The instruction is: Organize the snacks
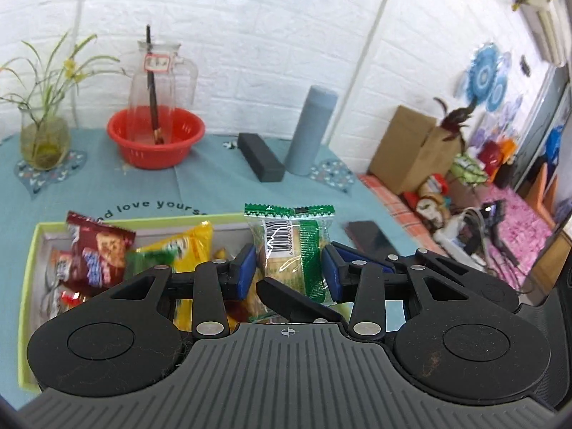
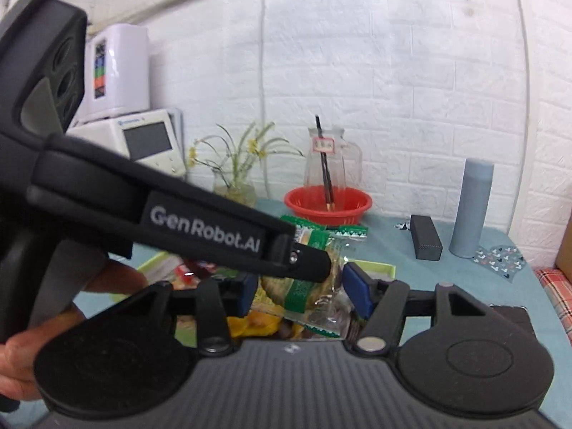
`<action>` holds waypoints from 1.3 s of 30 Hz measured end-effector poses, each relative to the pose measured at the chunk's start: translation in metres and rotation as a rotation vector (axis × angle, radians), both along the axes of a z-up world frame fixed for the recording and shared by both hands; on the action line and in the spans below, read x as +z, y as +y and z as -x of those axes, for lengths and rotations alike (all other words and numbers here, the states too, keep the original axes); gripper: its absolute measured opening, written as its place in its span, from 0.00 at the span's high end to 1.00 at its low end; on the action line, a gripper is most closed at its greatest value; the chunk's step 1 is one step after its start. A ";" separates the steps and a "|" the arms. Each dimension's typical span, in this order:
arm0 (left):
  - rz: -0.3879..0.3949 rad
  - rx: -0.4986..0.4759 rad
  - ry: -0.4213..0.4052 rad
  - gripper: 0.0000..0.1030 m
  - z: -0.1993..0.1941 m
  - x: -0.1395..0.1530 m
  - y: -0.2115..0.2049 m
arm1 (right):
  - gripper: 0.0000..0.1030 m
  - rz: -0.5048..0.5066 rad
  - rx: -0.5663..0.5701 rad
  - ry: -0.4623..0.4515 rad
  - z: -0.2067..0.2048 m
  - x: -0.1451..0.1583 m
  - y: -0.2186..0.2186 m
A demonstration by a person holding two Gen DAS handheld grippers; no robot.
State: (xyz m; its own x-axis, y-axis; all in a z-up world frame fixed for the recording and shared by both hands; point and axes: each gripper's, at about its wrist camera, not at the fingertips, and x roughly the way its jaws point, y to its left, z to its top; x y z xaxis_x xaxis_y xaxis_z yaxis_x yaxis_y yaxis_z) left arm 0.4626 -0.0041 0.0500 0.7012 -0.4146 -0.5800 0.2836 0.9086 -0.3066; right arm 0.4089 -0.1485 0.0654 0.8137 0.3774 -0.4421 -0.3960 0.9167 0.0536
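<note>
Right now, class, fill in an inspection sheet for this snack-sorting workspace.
Surface: teal tablecloth, printed lettering.
Job's things: green snack packet upright over the green-rimmed box of snacks.
Clutter: red basin holding glass jug, grey flask, black case, plant vase, phone.
Grippers: left gripper jaws shut on the packet; right gripper jaws either side of it, grip unclear.
Cables: tangle beyond the table edge.
Surroundings: white brick wall, cardboard box.

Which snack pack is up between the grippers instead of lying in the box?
The green-striped clear cake pack, barcode showing, sits between the left gripper fingers; the red and yellow packs lie in the box.
</note>
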 end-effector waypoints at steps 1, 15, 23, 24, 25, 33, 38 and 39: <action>-0.006 0.004 0.021 0.81 -0.015 -0.008 0.000 | 0.37 -0.010 0.003 0.033 -0.015 -0.007 -0.001; 0.099 0.013 -0.012 0.45 -0.010 -0.027 0.028 | 0.08 -0.072 -0.005 0.055 -0.020 -0.025 -0.011; 0.024 0.141 -0.134 0.28 0.091 -0.002 0.045 | 0.00 -0.039 -0.082 -0.023 0.085 -0.010 -0.030; 0.005 0.162 -0.135 0.27 0.104 -0.005 0.046 | 0.00 -0.047 -0.097 -0.007 0.097 -0.012 -0.031; -0.013 0.185 -0.133 0.25 0.117 -0.009 0.048 | 0.00 -0.058 -0.114 0.011 0.107 -0.014 -0.032; -0.122 0.332 -0.031 0.18 0.196 -0.051 0.056 | 0.00 -0.055 -0.250 0.100 0.175 -0.032 -0.034; -0.150 0.365 -0.009 0.18 0.222 -0.061 0.055 | 0.00 -0.041 -0.302 0.111 0.209 -0.036 -0.036; -0.146 0.362 -0.011 0.19 0.226 -0.062 0.055 | 0.00 -0.049 -0.310 0.110 0.215 -0.035 -0.038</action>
